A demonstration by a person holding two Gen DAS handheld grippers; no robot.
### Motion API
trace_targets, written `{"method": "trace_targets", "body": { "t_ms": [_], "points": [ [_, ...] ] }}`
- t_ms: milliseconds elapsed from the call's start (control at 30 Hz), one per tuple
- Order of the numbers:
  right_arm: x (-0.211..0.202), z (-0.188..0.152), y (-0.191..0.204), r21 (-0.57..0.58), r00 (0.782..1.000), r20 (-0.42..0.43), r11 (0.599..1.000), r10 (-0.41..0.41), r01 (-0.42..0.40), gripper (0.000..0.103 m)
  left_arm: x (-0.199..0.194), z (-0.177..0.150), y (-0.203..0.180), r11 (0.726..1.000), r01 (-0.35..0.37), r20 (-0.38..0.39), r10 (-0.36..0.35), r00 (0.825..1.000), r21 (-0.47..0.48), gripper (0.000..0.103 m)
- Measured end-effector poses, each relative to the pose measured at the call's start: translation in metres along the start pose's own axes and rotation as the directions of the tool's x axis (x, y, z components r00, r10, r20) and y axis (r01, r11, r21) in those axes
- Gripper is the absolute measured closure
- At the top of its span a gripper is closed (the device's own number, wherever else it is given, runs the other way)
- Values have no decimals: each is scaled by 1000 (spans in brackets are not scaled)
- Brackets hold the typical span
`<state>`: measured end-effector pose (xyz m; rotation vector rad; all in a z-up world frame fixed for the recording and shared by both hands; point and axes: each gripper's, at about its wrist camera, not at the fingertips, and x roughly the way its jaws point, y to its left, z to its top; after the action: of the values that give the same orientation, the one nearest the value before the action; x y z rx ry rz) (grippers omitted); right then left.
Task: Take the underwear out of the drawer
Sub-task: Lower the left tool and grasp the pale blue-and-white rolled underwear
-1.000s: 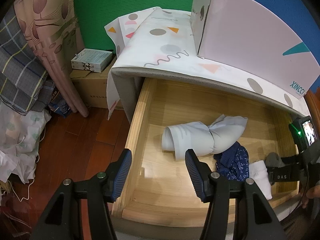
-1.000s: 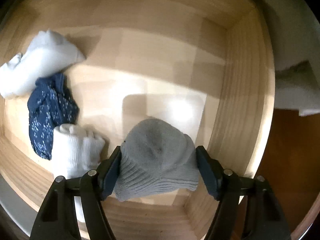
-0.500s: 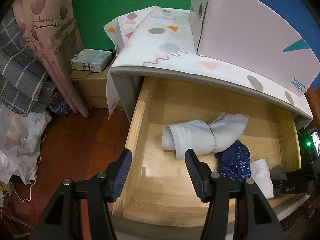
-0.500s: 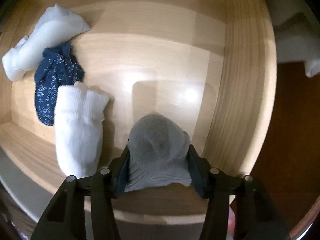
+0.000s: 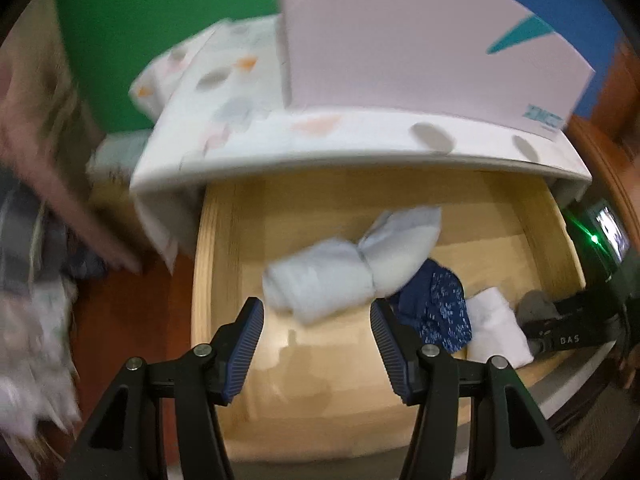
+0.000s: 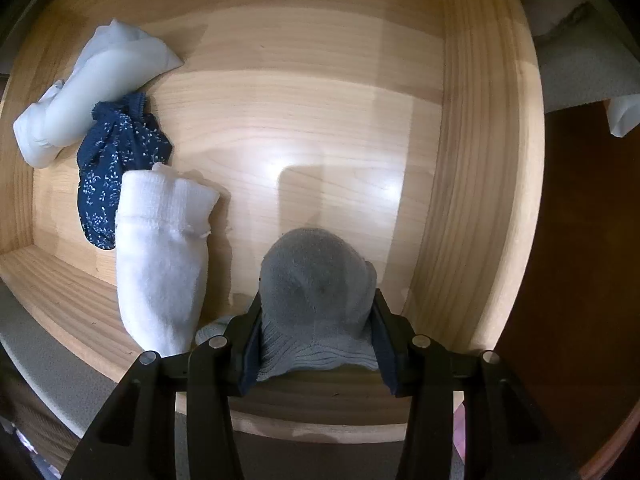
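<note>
The right wrist view looks straight down into the open light wooden drawer (image 6: pixel 472 184). Nearest, the right tool (image 6: pixel 316 344) is clenched on a rolled grey knitted sock (image 6: pixel 316 284); its jaws have just been closing, and both dark pads press the sides of the bundle near the front wall of the drawer. Just beside it, on the left, lies a rolled white terry sock (image 6: pixel 160 256). Behind that one is the dark blue underwear with small white print (image 6: pixel 116 160), crumpled on the drawer floor and touching the white sock. Farther back, a pale blue-white rolled cloth bundle (image 6: pixel 92 92) touches the underwear.

In the left wrist view, which is blurred, the left tool (image 5: pixel 316 344) hangs above the front part of the drawer with its blue-padded jaws apart and nothing between them. Beyond it lie the pale bundle (image 5: pixel 352 264) and, to its right, the blue underwear (image 5: pixel 436 308). Above the drawer is a white patterned cover (image 5: pixel 320 136) carrying a pale pink cardboard box (image 5: pixel 400 40).
</note>
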<state>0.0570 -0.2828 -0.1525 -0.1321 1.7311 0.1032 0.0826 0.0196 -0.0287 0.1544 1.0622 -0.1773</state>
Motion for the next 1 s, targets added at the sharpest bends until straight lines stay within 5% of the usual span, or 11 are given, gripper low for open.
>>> {"method": "trace_targets", "body": {
  "t_ms": [300,500,733,1000],
  "points": [
    [-3,7,4,0,1000,-1,1000,0,0,59,37,25,-26,961,92,-140,-57,989,262,44],
    [-9,12,4,-2,1000,-6,1000,-5,5,58,65,26,-46,923,102,-204,-26,979,371,44],
    [-24,34,5,-2,1000,-10,1000,-8,8,57,93,32,-58,894,109,-236,-4,972,435,44],
    [-23,37,5,-6,1000,-12,1000,-9,9,56,120,38,-56,899,110,-279,15,960,425,36]
  ]
}}
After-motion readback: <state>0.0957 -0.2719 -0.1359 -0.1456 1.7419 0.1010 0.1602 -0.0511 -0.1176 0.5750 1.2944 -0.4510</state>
